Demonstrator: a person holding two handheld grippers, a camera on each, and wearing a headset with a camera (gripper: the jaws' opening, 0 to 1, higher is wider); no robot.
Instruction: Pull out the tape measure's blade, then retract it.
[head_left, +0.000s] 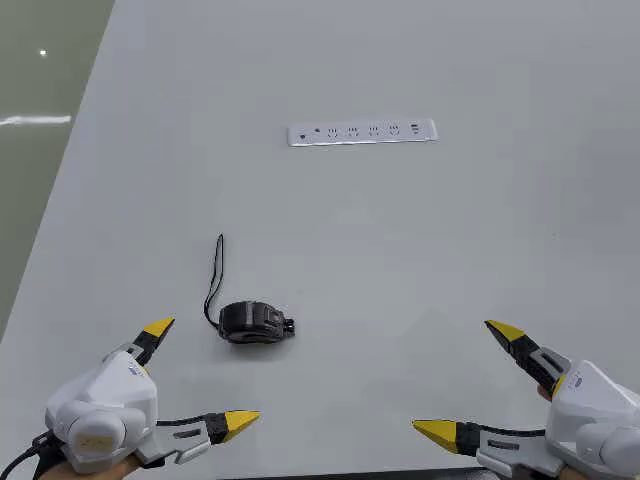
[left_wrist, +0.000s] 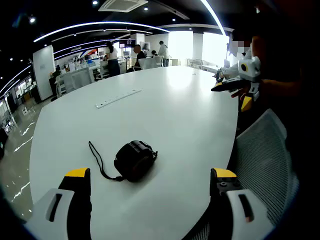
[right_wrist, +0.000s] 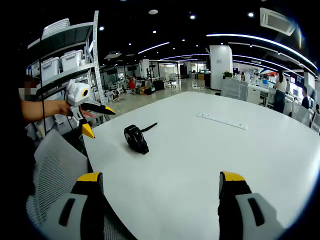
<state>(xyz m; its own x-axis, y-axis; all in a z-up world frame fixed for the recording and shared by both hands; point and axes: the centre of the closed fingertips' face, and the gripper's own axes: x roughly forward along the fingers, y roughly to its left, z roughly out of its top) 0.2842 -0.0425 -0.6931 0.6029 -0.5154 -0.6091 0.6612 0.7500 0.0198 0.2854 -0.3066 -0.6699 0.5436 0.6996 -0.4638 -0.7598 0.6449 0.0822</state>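
Note:
A black tape measure (head_left: 252, 322) with a black wrist strap (head_left: 214, 275) lies on the white table, blade inside its case. In the left gripper view the tape measure (left_wrist: 135, 160) sits just ahead of the jaws; in the right gripper view the tape measure (right_wrist: 136, 138) lies farther off to the left. My left gripper (head_left: 200, 372) is open at the bottom left, close to the tape measure and not touching it. My right gripper (head_left: 470, 380) is open at the bottom right, well apart from it. Both hold nothing.
A white power strip (head_left: 362, 132) lies flat toward the far side of the white table (head_left: 400, 260). The table's near edge runs just under both grippers. A mesh chair back (right_wrist: 52, 165) stands off the table's edge. People stand far off in the office.

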